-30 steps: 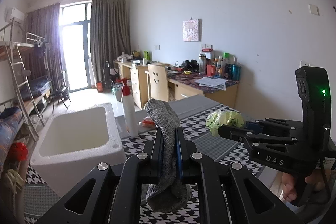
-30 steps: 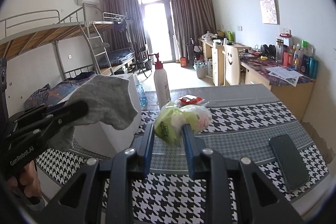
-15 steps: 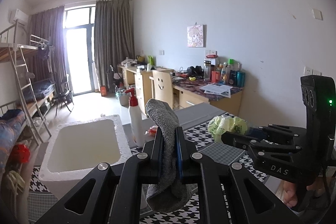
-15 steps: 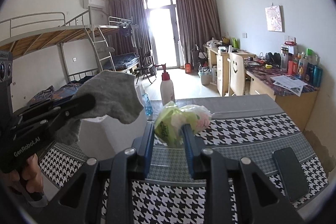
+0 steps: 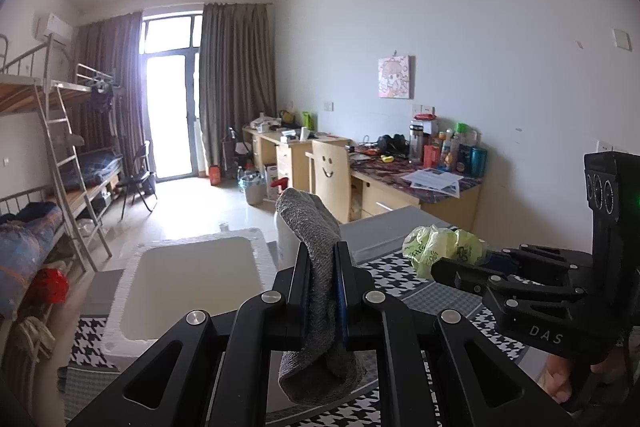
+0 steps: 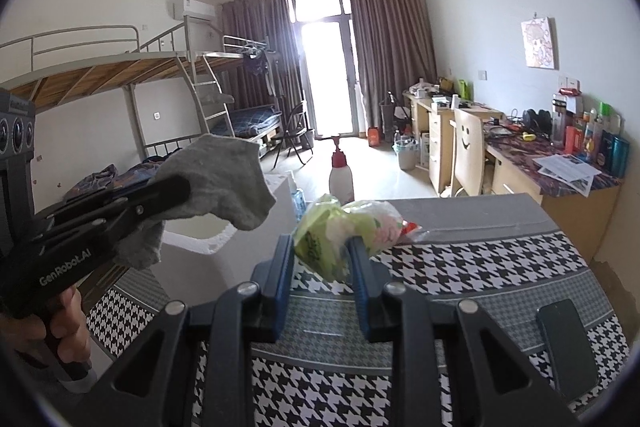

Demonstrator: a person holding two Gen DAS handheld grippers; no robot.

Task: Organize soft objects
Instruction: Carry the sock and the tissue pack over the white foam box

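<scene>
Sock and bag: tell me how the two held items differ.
The sock is grey knitted cloth; the bag is thin, crinkly green-and-clear plastic. The sock drapes limp above and below the left gripper; the bag puffs out above the right gripper. Shared: both are soft, pinched between jaws, held above the checked table.

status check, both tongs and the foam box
Left tongs shut on grey sock. Right tongs shut on green plastic bag. Foam box open, nothing blocking.

Grey sock (image 5: 316, 267) draped limp, clamped mid-length (both ends dangling); crumpled green plastic bag (image 6: 340, 231) pinched, held aloft.
</scene>
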